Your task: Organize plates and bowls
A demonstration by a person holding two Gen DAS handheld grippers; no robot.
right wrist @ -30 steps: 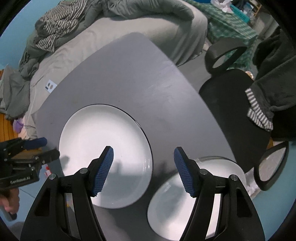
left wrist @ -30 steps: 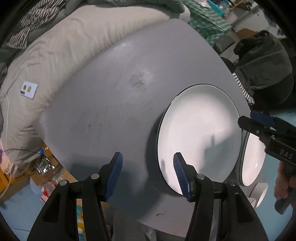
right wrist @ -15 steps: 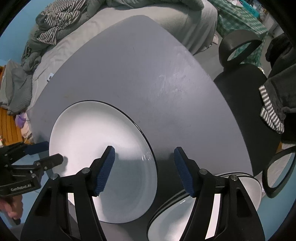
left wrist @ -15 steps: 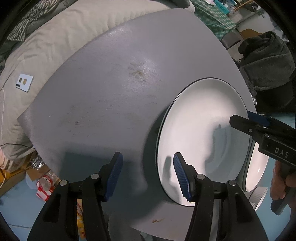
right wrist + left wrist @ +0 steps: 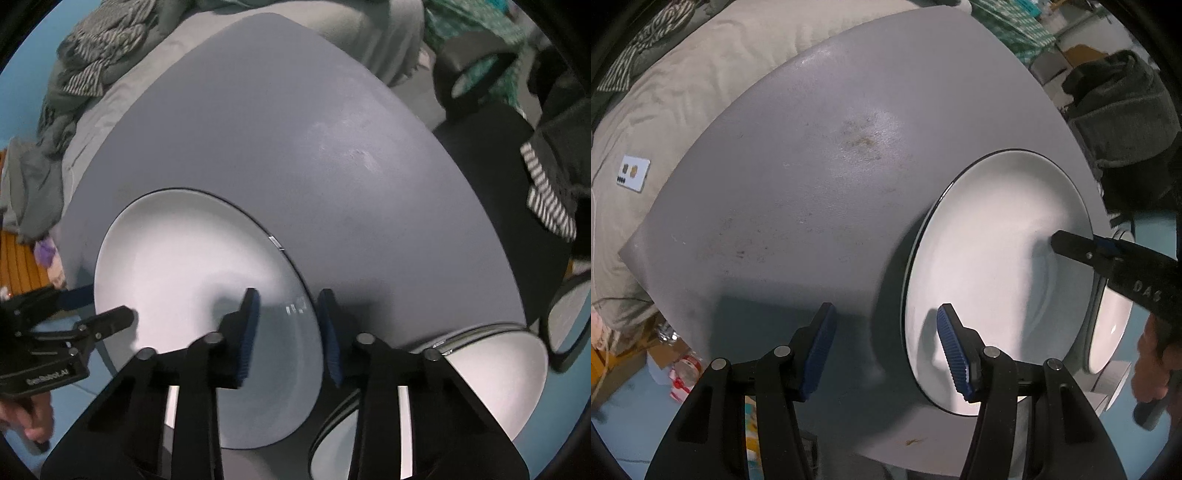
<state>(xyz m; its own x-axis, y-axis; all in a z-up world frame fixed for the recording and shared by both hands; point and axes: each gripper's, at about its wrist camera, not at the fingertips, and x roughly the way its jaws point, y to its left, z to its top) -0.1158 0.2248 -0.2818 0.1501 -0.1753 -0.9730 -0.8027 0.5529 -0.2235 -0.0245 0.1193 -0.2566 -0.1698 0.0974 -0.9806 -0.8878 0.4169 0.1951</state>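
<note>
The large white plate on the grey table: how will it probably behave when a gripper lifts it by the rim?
The large white plate looks rigid, so it should not bend. Its glossy surface may slip between the right gripper pads. Held at one edge, it would probably tilt; it seems breakable.

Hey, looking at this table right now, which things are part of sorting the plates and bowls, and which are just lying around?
Part of the job:
- large white plate
- white bowls stacked beside it
- left hand-held gripper, right hand-held gripper

Just lying about:
- grey table
- bedding
- striped clothes
- black office chair
</note>
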